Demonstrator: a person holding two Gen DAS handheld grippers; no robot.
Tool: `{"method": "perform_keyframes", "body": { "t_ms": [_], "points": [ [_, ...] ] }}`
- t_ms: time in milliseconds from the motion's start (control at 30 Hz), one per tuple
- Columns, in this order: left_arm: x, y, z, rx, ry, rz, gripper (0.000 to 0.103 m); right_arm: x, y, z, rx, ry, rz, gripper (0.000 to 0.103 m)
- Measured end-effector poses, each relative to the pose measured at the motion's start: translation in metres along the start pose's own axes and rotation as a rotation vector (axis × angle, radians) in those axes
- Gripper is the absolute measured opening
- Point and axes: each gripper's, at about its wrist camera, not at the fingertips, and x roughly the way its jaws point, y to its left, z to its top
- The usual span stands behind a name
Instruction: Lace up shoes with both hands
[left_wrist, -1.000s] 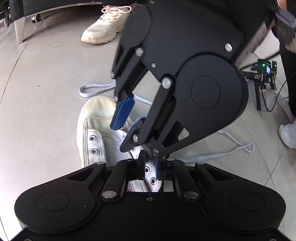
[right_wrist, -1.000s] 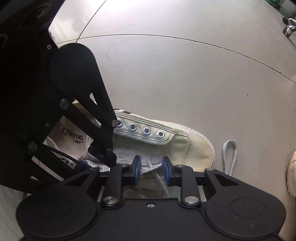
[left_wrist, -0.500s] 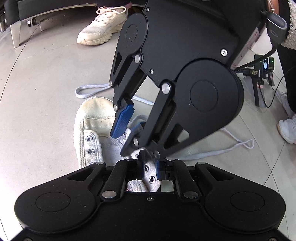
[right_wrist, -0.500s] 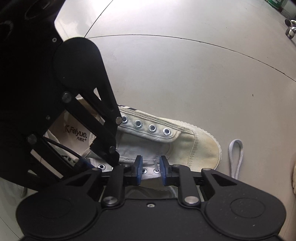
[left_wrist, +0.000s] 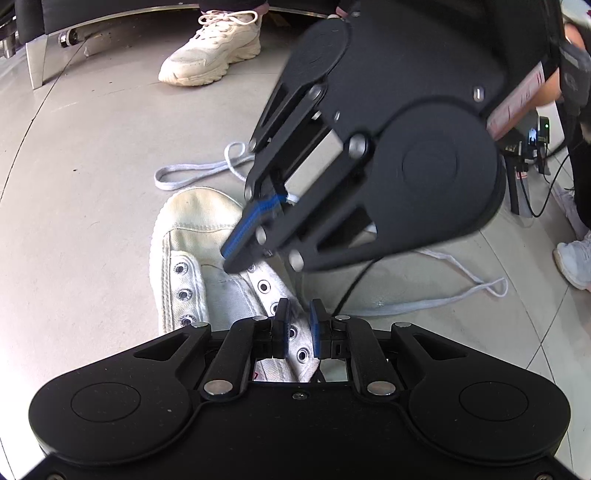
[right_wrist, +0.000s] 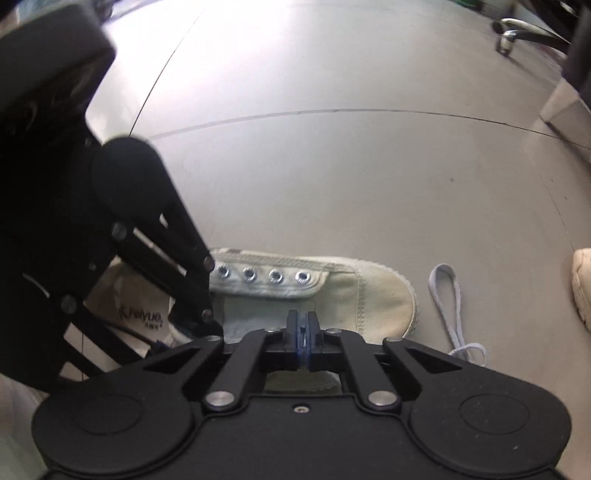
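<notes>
A cream canvas shoe (left_wrist: 192, 221) lies on the grey floor, toe pointing away in the left wrist view, with bare eyelets (right_wrist: 275, 275). My left gripper (left_wrist: 297, 325) has the shoe's right eyelet flap (left_wrist: 295, 343) between its pads; its jaws are opening slightly while still touching the flap. Over the tongue hovers my right gripper (left_wrist: 240, 258), pads pressed together (right_wrist: 303, 328). A thin white strip of lace shows between them, and a white bit sticks out behind the pads. The rest of the white lace (left_wrist: 184, 173) trails loose on the floor beyond the toe and to the right (left_wrist: 461, 295).
A person's cream sneaker (left_wrist: 210, 48) stands at the back beside a metal furniture base (left_wrist: 55, 48). Another white shoe (left_wrist: 576, 258) sits at the right edge, near a black device with a green light and cables (left_wrist: 528, 147). A lace loop (right_wrist: 447, 295) lies past the toe.
My right gripper's jaws have gone from apart to pressed together, and it has rolled and shifted toward the toe. The left gripper has stayed on the flap.
</notes>
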Motion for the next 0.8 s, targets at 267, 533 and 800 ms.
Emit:
{"method": "perform_keyframes", "body": {
  "t_ms": [267,533,800],
  "points": [
    [-0.003,-0.005,-0.004,0.001,0.000,-0.003,0.010,-0.037,-0.024,0.005,0.148,-0.201,-0.029,0.005],
    [-0.004,-0.004,-0.004,0.021,-0.002,0.006,0.011,0.018,0.037,0.011,-0.184,0.086,-0.054,0.018],
    [-0.004,-0.005,-0.006,0.013,-0.003,-0.003,0.012,0.023,0.019,0.018,-0.190,0.115,-0.052,0.002]
  ]
}}
